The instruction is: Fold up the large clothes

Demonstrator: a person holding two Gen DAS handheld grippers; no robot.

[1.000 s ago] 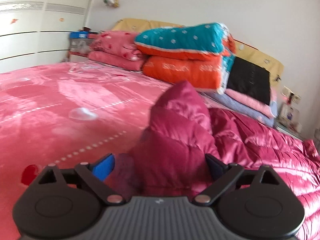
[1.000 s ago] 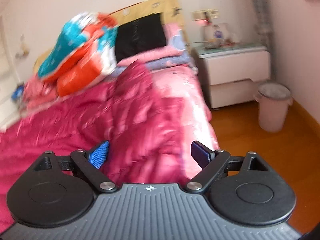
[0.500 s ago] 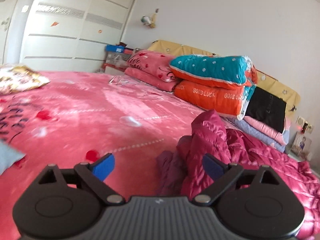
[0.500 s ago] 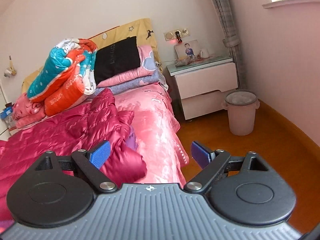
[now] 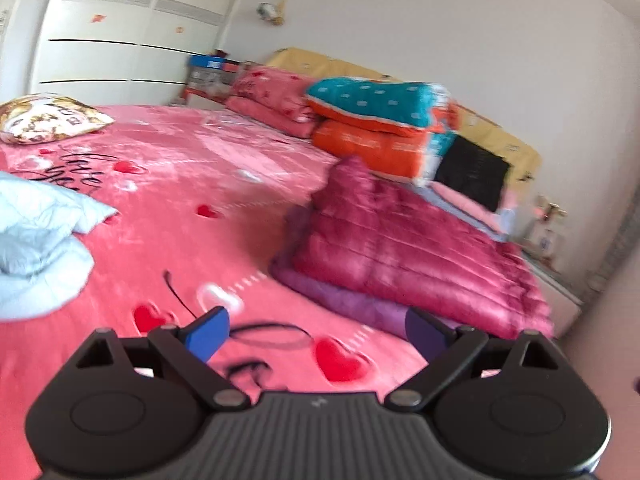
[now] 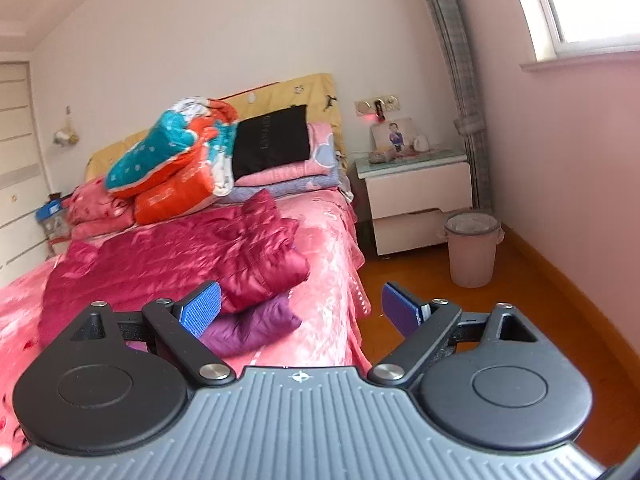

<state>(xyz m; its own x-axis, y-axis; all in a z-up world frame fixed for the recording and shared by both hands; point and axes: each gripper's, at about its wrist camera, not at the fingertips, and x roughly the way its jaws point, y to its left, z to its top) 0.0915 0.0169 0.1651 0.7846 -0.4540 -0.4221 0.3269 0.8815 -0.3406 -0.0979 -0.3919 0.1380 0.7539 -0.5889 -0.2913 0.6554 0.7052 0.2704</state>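
Daylit, motion-blurred, fisheye-warped edges

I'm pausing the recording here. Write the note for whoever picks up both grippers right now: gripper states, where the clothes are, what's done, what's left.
Left gripper: open, holding nothing, above the pink bedspread.
Right gripper: open, holding nothing, near the bed's right edge.
Red jacket: on the bed, folded over into a rough, slightly rumpled bundle; its purple lining shows at the near end.
Light blue garment: crumpled on the bed to the left, not folded.
Done: red jacket looks mostly folded and let go.
Left: probably tidy the jacket's sleeve end, then fold the light blue garment.
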